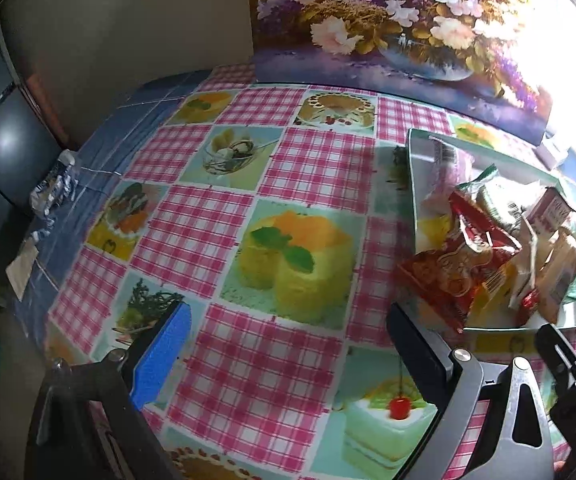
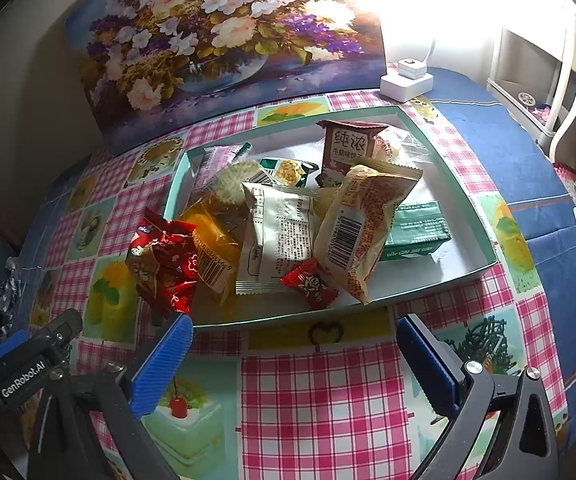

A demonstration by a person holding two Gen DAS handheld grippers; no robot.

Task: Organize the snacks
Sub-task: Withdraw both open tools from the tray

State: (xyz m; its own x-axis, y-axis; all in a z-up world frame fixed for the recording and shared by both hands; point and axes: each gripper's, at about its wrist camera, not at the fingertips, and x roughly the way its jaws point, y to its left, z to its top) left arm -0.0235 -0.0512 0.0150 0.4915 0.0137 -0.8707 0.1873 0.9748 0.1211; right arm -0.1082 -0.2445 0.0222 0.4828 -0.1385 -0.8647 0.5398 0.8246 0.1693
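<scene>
One worktop (image 2: 320, 400) with a checked cloth carries one painting (image 2: 224, 40) at its back edge and one shallow tray (image 2: 484, 240). The tray lies just in front of the painting. Inside the tray I count about ten snacks, piled and overlapping: one green box (image 2: 418, 232), one tan bag (image 2: 364, 224), one white bag (image 2: 276, 236), one brown bag (image 2: 348, 148). One red bag (image 2: 164, 264) hangs over the tray's left rim, and one small red candy (image 2: 310, 284) lies near the front rim. Both claws hover released and hold nothing: the right claw (image 2: 294, 364) before the tray's front rim, the left claw (image 1: 288, 344) left of the tray. Left of the tray the cloth is bare.
</scene>
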